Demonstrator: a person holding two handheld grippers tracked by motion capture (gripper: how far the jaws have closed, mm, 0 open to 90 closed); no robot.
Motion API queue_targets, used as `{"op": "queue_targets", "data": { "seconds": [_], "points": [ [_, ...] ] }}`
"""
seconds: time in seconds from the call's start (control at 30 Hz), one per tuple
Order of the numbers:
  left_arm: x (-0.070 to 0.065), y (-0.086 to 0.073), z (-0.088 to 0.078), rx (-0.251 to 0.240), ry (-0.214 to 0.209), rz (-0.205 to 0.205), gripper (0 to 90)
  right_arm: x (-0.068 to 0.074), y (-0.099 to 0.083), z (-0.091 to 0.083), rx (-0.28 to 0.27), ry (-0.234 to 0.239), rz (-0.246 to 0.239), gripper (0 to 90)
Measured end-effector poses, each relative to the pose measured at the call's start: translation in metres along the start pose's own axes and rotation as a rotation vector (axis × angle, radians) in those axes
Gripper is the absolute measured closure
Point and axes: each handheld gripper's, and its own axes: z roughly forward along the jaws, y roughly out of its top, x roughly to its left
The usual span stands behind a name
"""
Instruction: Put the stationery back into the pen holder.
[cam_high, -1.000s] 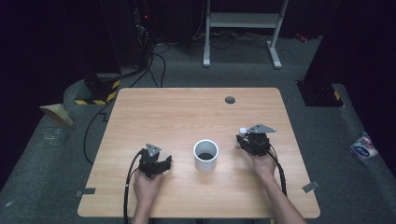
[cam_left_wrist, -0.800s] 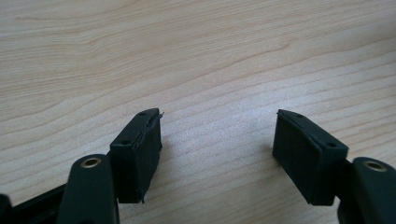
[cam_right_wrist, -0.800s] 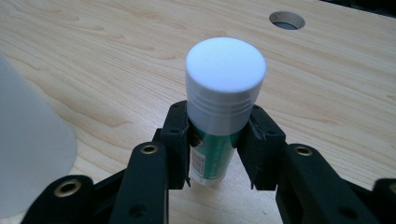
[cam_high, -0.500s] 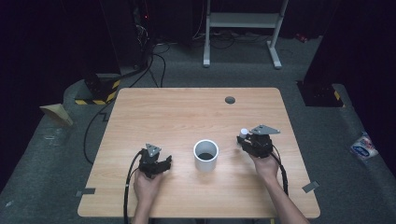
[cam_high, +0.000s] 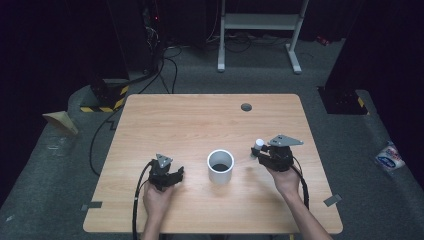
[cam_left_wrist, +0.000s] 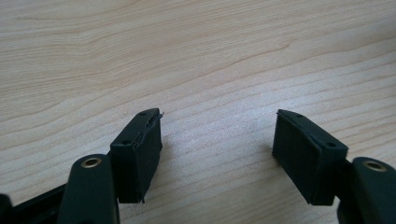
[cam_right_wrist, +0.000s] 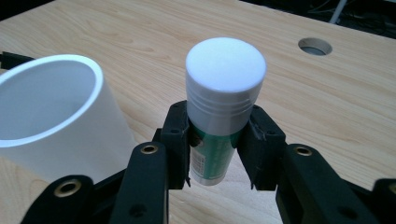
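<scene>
A green glue stick (cam_right_wrist: 219, 135) with a white cap (cam_high: 259, 143) stands upright between the jaws of my right gripper (cam_right_wrist: 218, 144), which is shut on its body. In the high view the right gripper (cam_high: 260, 152) hovers just right of a white cup (cam_high: 220, 166) at the table's middle front. The same cup (cam_right_wrist: 51, 116) appears at the left of the right gripper view, its mouth up. My left gripper (cam_high: 167, 175) rests low on the table left of the cup; its fingers (cam_left_wrist: 137, 151) stand wide open over bare wood with nothing between them.
The wooden table (cam_high: 200, 120) has a round cable hole (cam_high: 246, 106) near its far edge, also seen as a hole (cam_right_wrist: 314, 46) beyond the glue stick. A white metal stand (cam_high: 260, 30) and cables lie on the floor behind the table.
My right gripper with the glue stick has shifted slightly left toward the cup. The left gripper has stayed put.
</scene>
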Motion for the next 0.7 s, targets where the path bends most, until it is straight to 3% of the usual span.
{"op": "queue_targets", "data": {
  "seconds": [0.17,0.37,0.7],
  "points": [
    [0.000,0.000,0.000,0.001,-0.001,0.001,32.7,0.004,0.004,-0.006,-0.015,0.034,-0.006,64.8],
    [0.000,0.000,0.000,0.001,0.000,0.000,32.7,0.015,0.017,-0.015,-0.038,0.066,-0.049,64.8],
    [0.000,0.000,0.000,0.004,0.000,0.003,32.8,0.026,0.029,-0.017,-0.048,0.114,-0.073,64.8]
  ]
}}
